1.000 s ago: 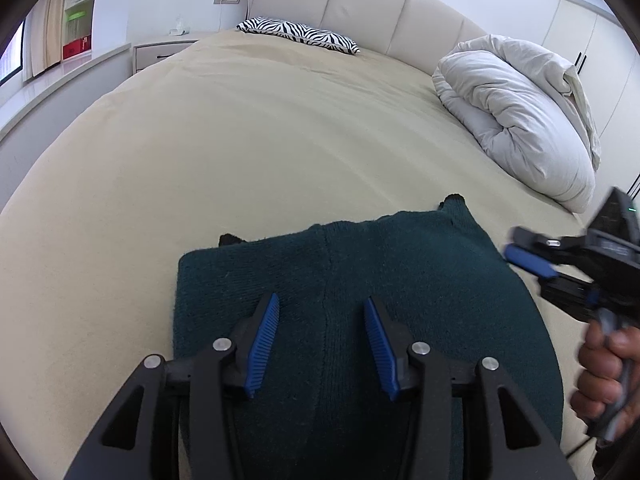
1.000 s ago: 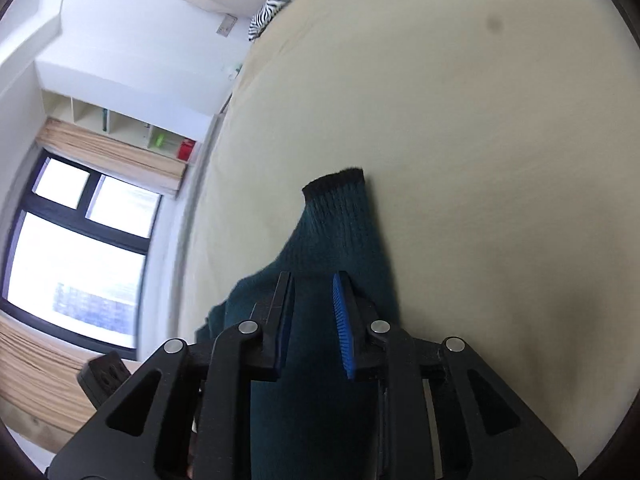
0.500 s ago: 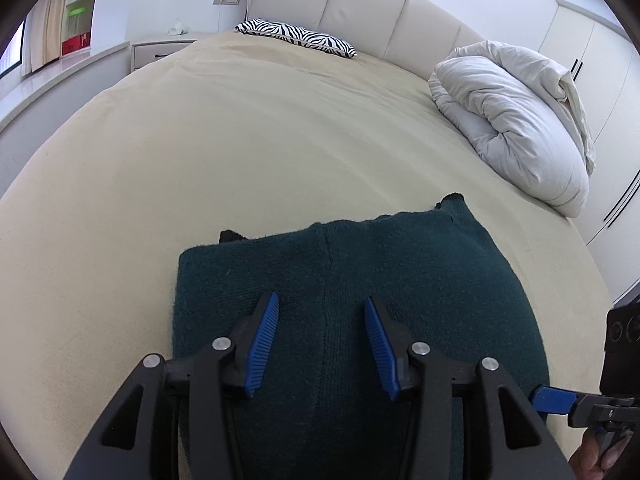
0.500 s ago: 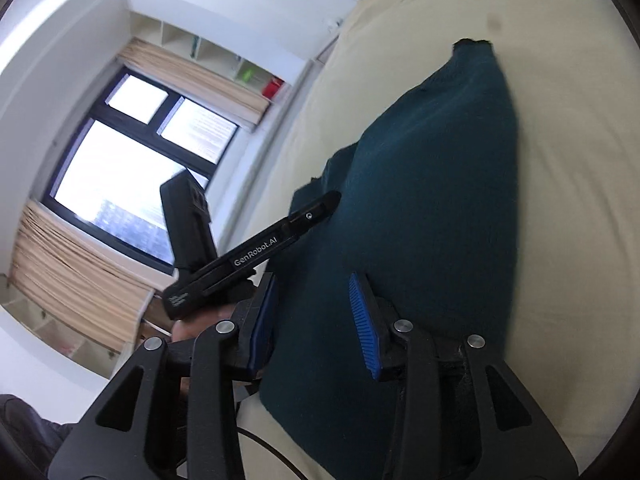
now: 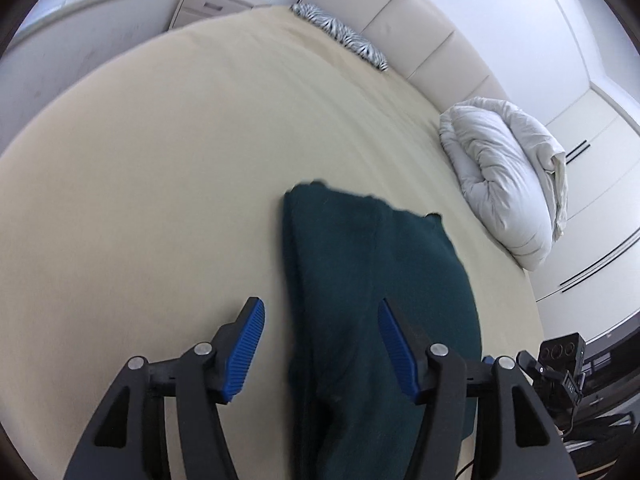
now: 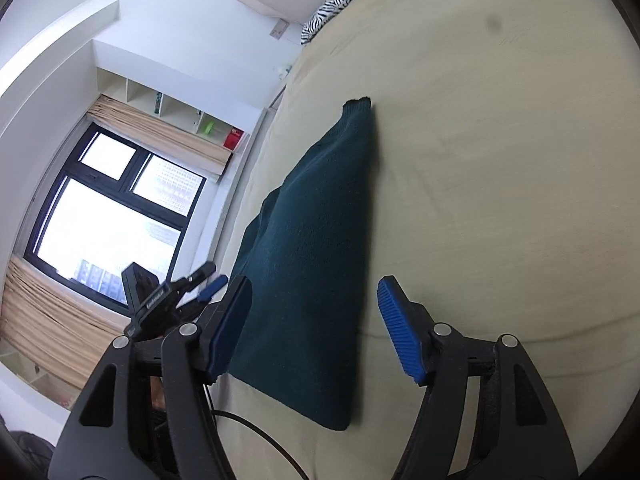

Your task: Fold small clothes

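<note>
Left wrist view looks down over a wide beige bed [image 5: 160, 168] with a dark green knitted garment [image 5: 376, 280] lying folded on it, close to the near edge and toward the right side. The left tool [image 5: 320, 344] hangs above the near end of that garment with its jaws opening; its blue pads [image 5: 244, 350] stand clear on either side, one over bare sheet and the other over the knit, and nothing is pinched between them. A zebra-striped pillow [image 5: 340, 36] sits at the far edge by the padded headboard [image 5: 404, 28], and a bundled white duvet [image 5: 508, 172] lies along the right edge of the bed. Part of the right tool shows at the lower right of this view, off the bed's edge.

From the right wrist view the garment [image 6: 316, 248] appears as a long narrow strip running away from the near edge of the bed [image 6: 500, 160], its dark cuff at the far tip. The right tool [image 6: 316, 320] is also opening, its pads wide apart, with the near part of the garment seen between them but not gripped. The left tool [image 6: 200, 284] shows beyond its left finger, in front of a window [image 6: 108, 216], and a black cable [image 6: 260, 440] trails at the bed's near edge
</note>
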The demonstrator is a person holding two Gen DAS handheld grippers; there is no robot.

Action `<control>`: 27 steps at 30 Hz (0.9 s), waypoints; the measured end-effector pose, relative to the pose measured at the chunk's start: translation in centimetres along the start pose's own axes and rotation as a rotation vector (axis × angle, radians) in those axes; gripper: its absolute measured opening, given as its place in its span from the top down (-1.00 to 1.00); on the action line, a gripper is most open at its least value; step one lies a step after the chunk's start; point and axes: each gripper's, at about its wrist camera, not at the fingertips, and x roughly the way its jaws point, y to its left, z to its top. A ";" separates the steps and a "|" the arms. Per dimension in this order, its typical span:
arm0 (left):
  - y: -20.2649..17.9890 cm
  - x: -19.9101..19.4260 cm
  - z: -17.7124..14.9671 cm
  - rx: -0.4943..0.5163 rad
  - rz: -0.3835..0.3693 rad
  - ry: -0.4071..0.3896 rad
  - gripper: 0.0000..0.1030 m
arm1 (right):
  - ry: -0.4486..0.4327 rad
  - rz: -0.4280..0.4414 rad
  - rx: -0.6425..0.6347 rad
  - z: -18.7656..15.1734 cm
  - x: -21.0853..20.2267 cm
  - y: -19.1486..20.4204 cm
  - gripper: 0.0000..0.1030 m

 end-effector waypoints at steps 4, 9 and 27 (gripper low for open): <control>1.4 1.3 -0.7 -0.068 -0.079 0.070 -0.22 | 0.074 -0.012 0.010 0.8 2.4 0.2 -0.26; 1.7 3.1 -0.1 -0.079 -0.115 0.143 -0.28 | 0.148 -0.021 0.055 1.9 5.1 -1.1 -0.26; -0.9 4.3 -0.5 -0.094 -0.169 0.205 0.51 | 0.209 -0.020 0.088 2.0 7.5 -0.5 0.16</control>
